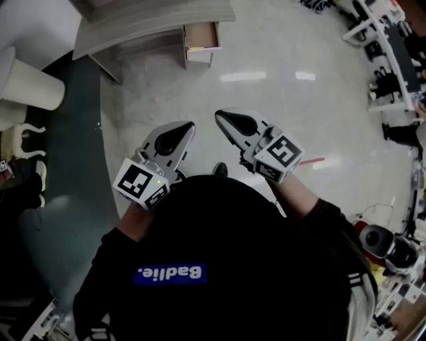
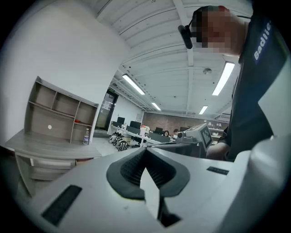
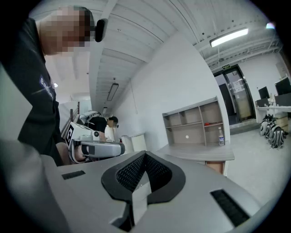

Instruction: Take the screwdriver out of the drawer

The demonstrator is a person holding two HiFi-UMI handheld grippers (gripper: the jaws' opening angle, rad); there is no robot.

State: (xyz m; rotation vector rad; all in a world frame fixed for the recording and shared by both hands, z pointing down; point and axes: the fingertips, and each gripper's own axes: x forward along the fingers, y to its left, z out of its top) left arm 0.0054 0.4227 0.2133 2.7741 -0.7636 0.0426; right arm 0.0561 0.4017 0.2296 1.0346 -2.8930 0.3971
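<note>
Both tools are held up at the person's chest, well back from the counter (image 1: 153,18). The left hand-held gripper (image 1: 189,126) has its jaws pressed together with nothing between them. The right hand-held gripper (image 1: 219,117) is likewise closed and empty. The drawer (image 1: 202,34) stands pulled out beneath the counter's edge, across open floor (image 1: 266,106) from both tips. The screwdriver cannot be made out inside it.
</note>
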